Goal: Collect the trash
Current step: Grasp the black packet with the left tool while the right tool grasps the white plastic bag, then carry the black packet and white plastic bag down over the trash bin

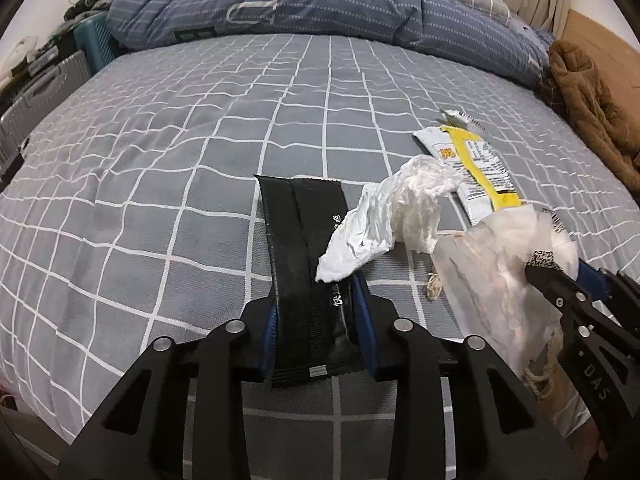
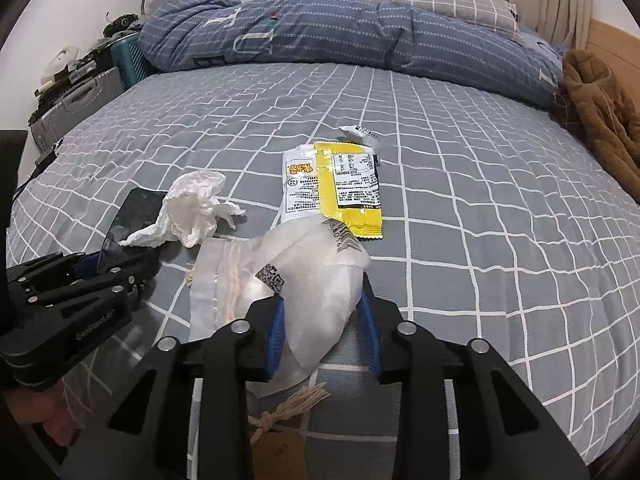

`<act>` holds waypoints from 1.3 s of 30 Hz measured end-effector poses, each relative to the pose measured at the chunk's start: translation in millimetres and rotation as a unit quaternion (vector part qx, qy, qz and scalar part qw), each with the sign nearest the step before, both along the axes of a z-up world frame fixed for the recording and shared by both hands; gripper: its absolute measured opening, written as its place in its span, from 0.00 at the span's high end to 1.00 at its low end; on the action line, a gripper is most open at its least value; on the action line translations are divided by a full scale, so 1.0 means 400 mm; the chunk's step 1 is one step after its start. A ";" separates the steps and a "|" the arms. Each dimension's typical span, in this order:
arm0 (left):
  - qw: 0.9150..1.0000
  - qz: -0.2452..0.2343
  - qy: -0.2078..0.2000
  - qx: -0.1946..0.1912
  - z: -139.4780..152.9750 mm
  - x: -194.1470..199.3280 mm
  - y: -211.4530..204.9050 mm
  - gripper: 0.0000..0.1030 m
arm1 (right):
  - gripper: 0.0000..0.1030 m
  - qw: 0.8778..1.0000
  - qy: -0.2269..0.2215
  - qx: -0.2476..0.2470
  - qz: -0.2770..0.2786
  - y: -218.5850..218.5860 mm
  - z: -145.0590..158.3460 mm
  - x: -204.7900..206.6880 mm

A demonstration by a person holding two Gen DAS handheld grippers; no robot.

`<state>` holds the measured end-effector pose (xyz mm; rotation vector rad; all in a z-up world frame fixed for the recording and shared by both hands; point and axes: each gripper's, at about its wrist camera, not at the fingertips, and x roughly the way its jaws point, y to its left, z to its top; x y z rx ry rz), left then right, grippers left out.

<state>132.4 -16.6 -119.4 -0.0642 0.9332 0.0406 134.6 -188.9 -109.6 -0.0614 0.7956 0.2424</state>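
Observation:
A black wrapper (image 1: pixel 304 248) lies on the grey checked bed between the jaws of my left gripper (image 1: pixel 318 312), which is shut on it. A crumpled white tissue (image 1: pixel 396 216) rests on the wrapper's right edge; it shows in the right wrist view too (image 2: pixel 192 208). My right gripper (image 2: pixel 324 316) is shut on a translucent white plastic bag (image 2: pixel 316 280), also seen in the left wrist view (image 1: pixel 500 264). A yellow and white snack packet (image 2: pixel 332 188) lies flat beyond the bag. A small white torn scrap (image 2: pixel 360 134) lies behind it.
A blue folded duvet (image 2: pixel 320 28) lies across the far side of the bed. A brown fleece garment (image 2: pixel 604 112) sits at the right edge. Suitcases (image 2: pixel 76 108) stand off the bed's left side. A string with a brown tag (image 2: pixel 280 440) hangs under the bag.

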 end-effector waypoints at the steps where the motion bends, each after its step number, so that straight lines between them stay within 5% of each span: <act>1: 1.000 0.000 -0.002 0.000 0.004 -0.004 -0.002 0.70 | 0.73 1.000 -0.001 0.002 0.000 -0.002 0.004 -0.002; 39: 0.998 -0.015 -0.036 -0.048 0.149 -0.265 0.004 0.70 | 0.74 0.998 -0.030 0.049 -0.022 -0.116 0.139 -0.216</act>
